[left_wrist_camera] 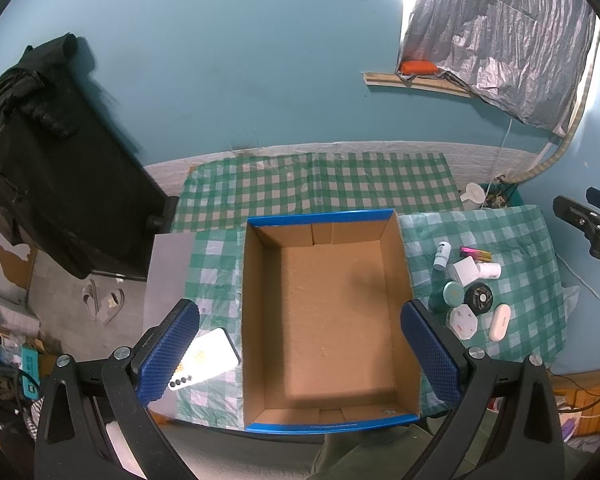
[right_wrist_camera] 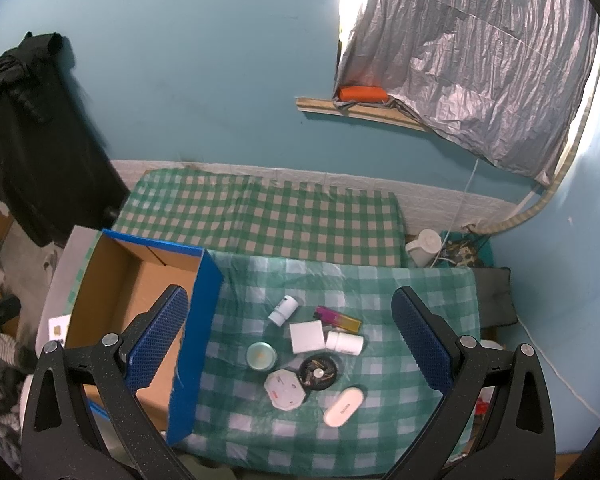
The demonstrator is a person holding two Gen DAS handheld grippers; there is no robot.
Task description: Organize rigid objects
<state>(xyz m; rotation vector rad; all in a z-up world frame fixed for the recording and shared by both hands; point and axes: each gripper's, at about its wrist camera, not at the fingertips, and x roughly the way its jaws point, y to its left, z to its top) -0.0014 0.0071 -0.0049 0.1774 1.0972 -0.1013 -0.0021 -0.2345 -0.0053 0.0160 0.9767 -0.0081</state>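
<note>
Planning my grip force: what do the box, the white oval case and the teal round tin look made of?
Box: corrugated cardboard, matte brown inside, glossy blue outer skin.
White oval case: smooth moulded plastic, slight sheen, probably slippery.
Teal round tin: plastic or painted metal; the satin lid leaves it open.

Boxes (left_wrist_camera: 324, 320): 1
Phones (left_wrist_camera: 208, 356): 1
Bottles (right_wrist_camera: 283, 310): 2
Lighters (right_wrist_camera: 337, 319): 1
Round tins (right_wrist_camera: 261, 355): 2
White cases (right_wrist_camera: 343, 407): 3

Box (left_wrist_camera: 324, 320) mid-table; phone (left_wrist_camera: 204, 360) left of it; small items (right_wrist_camera: 312, 352) clustered right.
</note>
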